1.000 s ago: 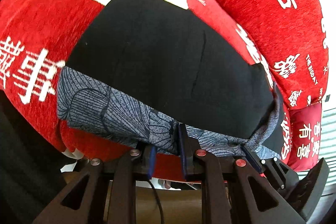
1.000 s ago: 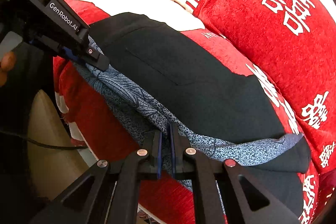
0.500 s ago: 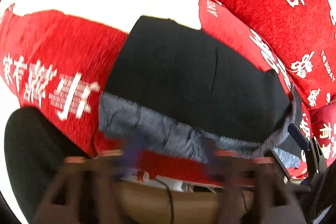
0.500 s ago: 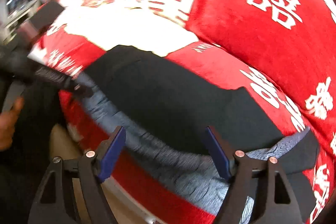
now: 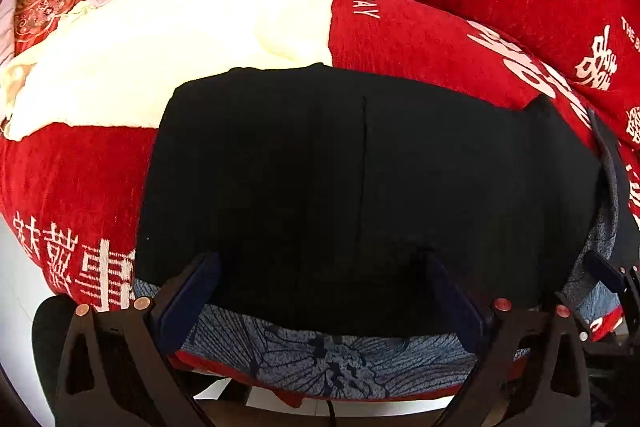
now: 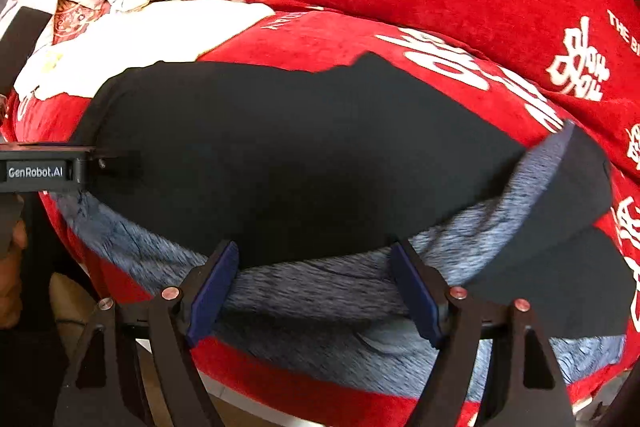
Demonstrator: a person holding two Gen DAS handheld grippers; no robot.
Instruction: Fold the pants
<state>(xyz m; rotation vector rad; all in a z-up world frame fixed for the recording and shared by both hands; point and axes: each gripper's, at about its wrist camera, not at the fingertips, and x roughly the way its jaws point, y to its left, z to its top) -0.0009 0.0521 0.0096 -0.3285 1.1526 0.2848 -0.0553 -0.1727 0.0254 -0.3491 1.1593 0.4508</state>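
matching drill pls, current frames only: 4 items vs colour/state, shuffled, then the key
Column 1:
1. pants
2. patterned lining
3. left hand-held gripper
4. blanket

Column 2:
A. red with white characters
B. open, holding nothing
C. black, lying flat on the blanket
D. blue-grey, showing along the near edge under the black layer

Pairs: 1-C, 2-D, 3-B, 4-A

The right hand-held gripper is also open.

Matt black cloth pants (image 5: 360, 187), plush blanket (image 5: 420, 39)
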